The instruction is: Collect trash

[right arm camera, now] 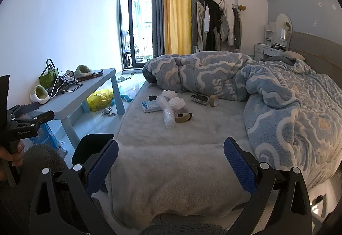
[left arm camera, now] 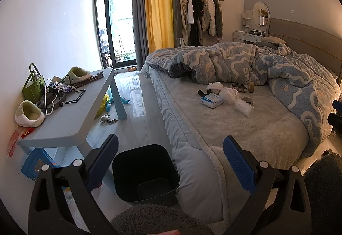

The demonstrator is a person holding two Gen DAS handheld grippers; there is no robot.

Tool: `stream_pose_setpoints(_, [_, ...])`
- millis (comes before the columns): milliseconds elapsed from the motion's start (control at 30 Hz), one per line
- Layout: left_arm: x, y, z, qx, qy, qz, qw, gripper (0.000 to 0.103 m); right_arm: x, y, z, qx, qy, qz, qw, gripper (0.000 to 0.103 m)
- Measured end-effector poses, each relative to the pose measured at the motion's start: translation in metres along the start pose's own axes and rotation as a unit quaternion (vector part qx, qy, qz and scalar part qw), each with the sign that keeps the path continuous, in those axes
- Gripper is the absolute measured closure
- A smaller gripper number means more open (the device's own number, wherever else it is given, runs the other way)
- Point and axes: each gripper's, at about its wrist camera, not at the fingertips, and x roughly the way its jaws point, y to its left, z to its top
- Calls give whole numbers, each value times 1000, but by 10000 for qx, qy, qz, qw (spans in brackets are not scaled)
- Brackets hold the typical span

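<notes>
Left gripper: While its jaws are standing wide and holding nothing, the left gripper (left arm camera: 171, 162) is hovering above the black bin (left arm camera: 145, 173), which is sitting on the floor against the bed's near corner.
Right gripper: The right gripper (right arm camera: 171, 164) is gaping wide too, gripping nothing, pointing over the bed (right arm camera: 171, 149) toward the trash.
Hidden: The bin (right arm camera: 92, 147) is showing only partly behind the right gripper's left finger.
Trash: A tissue pack (right arm camera: 151, 106), crumpled plastic wrap (right arm camera: 167, 115), white wads (right arm camera: 176, 102) and tape rolls (right arm camera: 182, 116) are lying mid-bed, near the rumpled duvet (right arm camera: 267, 94).
Room: The bench (left arm camera: 70, 115) is standing across a floor strip from the bed.
</notes>
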Motion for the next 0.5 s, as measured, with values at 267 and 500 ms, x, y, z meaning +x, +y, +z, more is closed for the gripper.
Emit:
stream_pose_setpoints(267, [0,0,0,-5,1,-4,10000,3,0,0,0,-11,8,-7,10000,3])
stream_pose_setpoints(500, [0,0,0,-8,4,-3,10000,3,1,0,-1,-12,12,-9,10000,3])
